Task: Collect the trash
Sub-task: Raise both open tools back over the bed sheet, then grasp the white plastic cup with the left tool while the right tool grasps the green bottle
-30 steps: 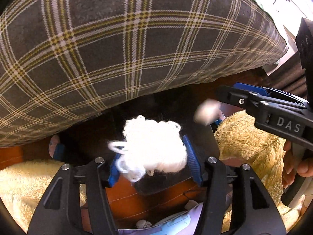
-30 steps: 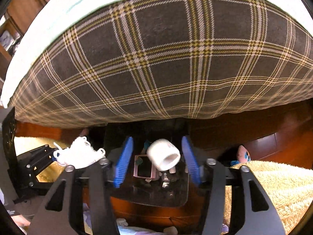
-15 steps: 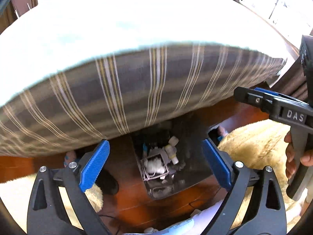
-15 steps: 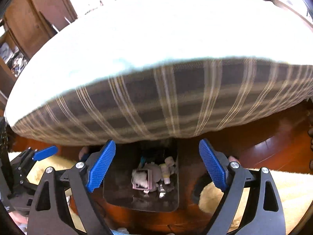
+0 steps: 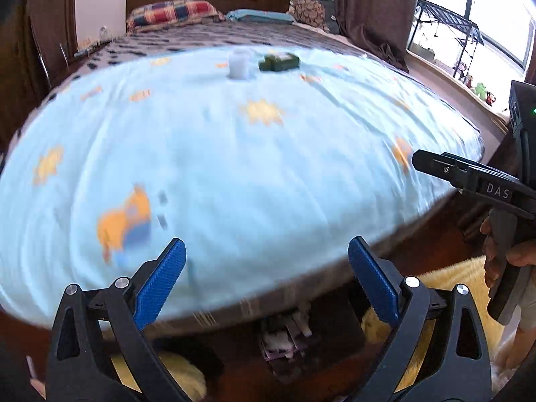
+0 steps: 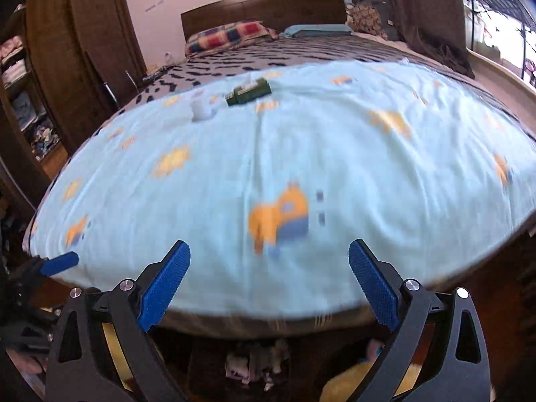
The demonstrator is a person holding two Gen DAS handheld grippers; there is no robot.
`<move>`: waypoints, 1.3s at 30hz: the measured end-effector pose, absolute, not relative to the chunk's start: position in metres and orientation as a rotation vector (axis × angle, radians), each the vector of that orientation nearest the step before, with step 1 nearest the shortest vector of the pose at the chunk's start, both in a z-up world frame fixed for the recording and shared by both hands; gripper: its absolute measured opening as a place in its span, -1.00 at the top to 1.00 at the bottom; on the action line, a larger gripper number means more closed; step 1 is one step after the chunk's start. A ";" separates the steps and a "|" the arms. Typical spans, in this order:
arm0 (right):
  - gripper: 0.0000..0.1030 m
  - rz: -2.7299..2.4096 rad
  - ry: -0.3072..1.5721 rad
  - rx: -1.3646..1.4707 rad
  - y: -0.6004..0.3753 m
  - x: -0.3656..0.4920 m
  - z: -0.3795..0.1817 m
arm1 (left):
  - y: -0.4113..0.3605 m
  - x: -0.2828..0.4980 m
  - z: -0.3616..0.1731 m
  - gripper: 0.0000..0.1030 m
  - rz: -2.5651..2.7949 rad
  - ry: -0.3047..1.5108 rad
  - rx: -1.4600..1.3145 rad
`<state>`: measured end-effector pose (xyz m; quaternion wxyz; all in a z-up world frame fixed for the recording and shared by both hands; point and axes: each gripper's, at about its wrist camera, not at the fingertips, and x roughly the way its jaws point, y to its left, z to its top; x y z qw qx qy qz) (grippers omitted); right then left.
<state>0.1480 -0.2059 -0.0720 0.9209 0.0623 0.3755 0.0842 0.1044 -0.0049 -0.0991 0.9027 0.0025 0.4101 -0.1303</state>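
A small white cup [image 5: 239, 63] [image 6: 201, 107] and a dark green bottle [image 5: 278, 62] [image 6: 248, 93] lie far back on the light blue blanket [image 5: 234, 150] [image 6: 301, 154] of the bed. Below the bed's near edge, a dark bin [image 5: 284, 335] [image 6: 254, 361] on the floor holds white and pink scraps. My left gripper [image 5: 266, 279] hangs open above the bed edge with nothing between its blue pads. My right gripper [image 6: 269, 281] is beside it, jaws opening and empty; it also shows in the left wrist view [image 5: 469, 181].
A fluffy yellow rug [image 5: 445, 278] [image 6: 351, 382] lies on the wooden floor around the bin. A person's hand [image 5: 512, 258] grips the right tool. A dark wardrobe [image 6: 77, 50] stands left, pillows [image 5: 171, 13] at the headboard, curtains and a window to the right.
Both grippers opened and let go of a white fluffy wad and a white cup, which dropped into the bin. Both then rose, so the views now look across the bed top.
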 end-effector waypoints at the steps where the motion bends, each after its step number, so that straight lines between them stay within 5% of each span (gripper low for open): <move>1: -0.87 0.168 0.772 0.120 -0.206 0.157 -0.072 | -0.004 0.113 -0.095 -0.80 -0.263 0.843 0.008; 20: -0.93 0.201 0.892 0.061 -0.154 0.375 -0.078 | 0.004 0.287 -0.104 -0.80 -0.190 0.931 -0.005; 35: -0.93 0.176 0.936 -0.086 -0.118 0.449 -0.093 | -0.009 0.348 -0.105 -0.80 -0.224 0.948 -0.009; 39: -0.71 0.165 0.925 -0.070 -0.124 0.459 -0.090 | -0.014 0.367 -0.105 -0.80 -0.223 0.944 -0.011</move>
